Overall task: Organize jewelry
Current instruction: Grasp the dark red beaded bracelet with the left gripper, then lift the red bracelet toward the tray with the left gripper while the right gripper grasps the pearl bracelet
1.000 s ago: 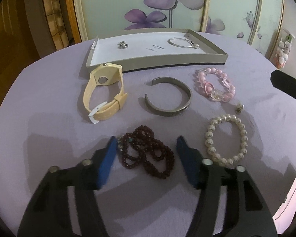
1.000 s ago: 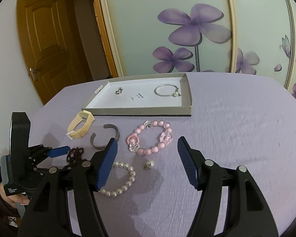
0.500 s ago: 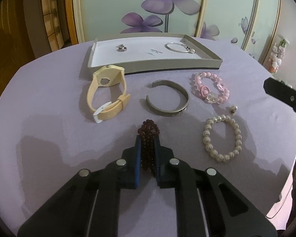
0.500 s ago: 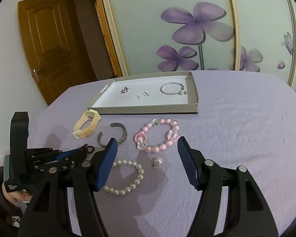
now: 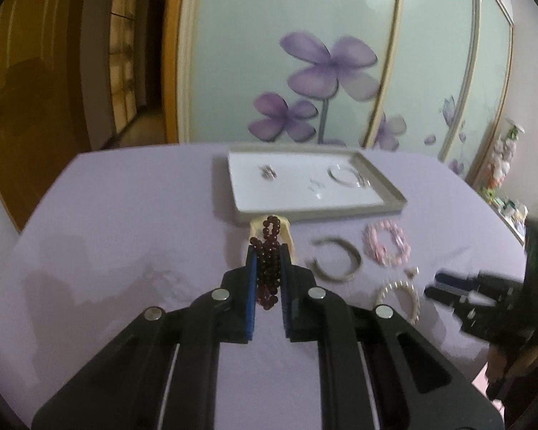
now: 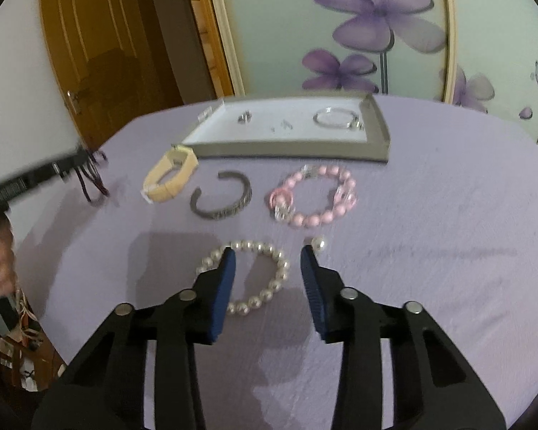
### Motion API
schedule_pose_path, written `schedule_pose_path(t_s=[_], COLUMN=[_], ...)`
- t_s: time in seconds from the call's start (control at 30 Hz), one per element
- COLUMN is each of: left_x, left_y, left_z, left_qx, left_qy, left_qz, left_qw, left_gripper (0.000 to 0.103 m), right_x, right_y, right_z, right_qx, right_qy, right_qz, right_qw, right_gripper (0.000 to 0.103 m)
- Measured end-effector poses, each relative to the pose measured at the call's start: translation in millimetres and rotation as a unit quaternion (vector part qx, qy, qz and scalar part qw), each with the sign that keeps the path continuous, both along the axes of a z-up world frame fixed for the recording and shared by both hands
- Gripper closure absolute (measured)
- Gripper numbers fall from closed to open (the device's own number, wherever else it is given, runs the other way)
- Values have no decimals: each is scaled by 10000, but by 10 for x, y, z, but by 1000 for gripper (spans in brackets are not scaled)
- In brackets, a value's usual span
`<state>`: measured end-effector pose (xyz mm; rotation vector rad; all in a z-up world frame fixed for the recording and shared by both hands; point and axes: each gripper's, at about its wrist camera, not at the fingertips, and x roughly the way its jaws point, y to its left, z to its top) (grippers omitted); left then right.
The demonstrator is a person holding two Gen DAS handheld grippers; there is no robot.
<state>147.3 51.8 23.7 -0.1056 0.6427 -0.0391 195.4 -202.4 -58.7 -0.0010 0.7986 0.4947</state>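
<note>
The left claw (image 5: 269, 251) pointed downward over the lavender worktop (image 5: 125, 251), clamped on the dark red bead bracelet (image 5: 268, 268), which hung clear of the surface. The right claw (image 6: 268, 258) tilted down, its jaws closing around the pearl bracelet (image 6: 265, 268) without touching. Beyond lay the tray (image 6: 376, 136) and floral panels (image 6: 376, 36).

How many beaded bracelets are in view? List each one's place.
3. Dark red bracelet: clamped in the left gripper. Pink bracelet: on the cloth before the tray. Pearl bracelet: on the cloth, between the right gripper's closing jaws.
</note>
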Motion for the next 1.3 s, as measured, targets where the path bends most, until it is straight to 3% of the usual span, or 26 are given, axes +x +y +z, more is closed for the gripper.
schedule_pose_path(t_s=[0.4, 1.07, 1.3], left_x=[12, 17, 22], left_y=[208, 177, 158], left_z=[146, 140, 156], left_qx=[-84, -100, -97], left_qy=[-160, -170, -169], left_qz=[245, 174, 155], left_qw=[9995, 9997, 9997], left_gripper=[94, 94, 94], right_x=[60, 43, 37], right_y=[74, 183, 178], right_z=[-186, -231, -235], right_qx=[-299, -688, -709], right_qy=[220, -25, -47], right_qz=[-213, -208, -196], right_qw=[9991, 9974, 9973], right_gripper=[76, 79, 90])
